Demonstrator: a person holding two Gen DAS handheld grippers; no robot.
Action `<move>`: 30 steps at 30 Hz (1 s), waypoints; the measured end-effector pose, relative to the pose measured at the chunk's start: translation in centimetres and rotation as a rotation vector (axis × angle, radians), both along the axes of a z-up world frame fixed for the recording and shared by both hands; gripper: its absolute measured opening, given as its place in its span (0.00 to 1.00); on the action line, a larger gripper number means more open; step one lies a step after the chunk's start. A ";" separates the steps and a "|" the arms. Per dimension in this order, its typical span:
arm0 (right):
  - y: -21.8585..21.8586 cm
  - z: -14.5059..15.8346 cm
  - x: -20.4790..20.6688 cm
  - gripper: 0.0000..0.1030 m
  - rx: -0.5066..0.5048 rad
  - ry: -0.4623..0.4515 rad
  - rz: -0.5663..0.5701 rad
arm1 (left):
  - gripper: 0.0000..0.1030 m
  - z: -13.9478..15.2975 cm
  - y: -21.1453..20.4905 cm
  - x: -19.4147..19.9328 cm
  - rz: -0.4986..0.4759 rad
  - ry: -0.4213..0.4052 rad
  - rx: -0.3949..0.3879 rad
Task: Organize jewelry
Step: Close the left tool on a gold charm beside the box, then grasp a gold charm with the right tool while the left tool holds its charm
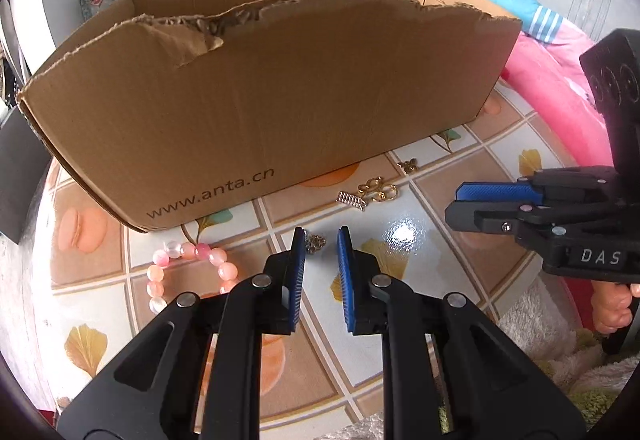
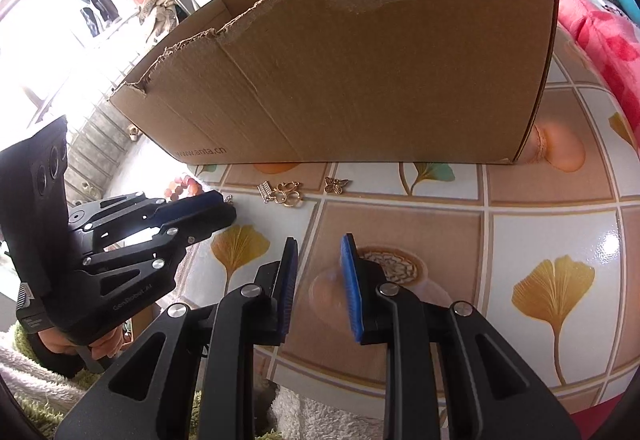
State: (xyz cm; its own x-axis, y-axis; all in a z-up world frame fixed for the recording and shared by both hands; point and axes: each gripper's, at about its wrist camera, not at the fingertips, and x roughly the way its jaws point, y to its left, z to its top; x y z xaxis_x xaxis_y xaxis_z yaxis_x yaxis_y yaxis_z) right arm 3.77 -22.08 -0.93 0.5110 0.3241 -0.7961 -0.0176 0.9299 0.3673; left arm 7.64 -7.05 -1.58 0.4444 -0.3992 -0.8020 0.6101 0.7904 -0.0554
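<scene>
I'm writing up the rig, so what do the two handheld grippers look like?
Both the left gripper and right gripper are black, with slotted linkage arms, silver pivot pins and ribbed blue pads. The right gripper's body carries white letters, DAS.

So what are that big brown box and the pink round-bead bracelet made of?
Big brown box: corrugated cardboard, matte; its torn top edge shows fluting. Pink round-bead bracelet: glossy, translucent beads, maybe glass or polished stone; cannot tell which.
</scene>
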 end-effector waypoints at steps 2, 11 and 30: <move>-0.1 0.0 0.0 0.22 0.005 -0.001 0.000 | 0.15 0.0 0.1 0.2 0.001 0.003 -0.005; -0.3 -0.1 -0.2 0.22 0.014 -0.006 0.000 | 0.05 -0.2 -0.4 -0.1 -0.009 -0.035 0.024; -0.5 0.1 -0.2 0.22 0.012 -0.009 0.006 | 0.00 1.7 1.7 -0.3 0.026 0.014 -0.103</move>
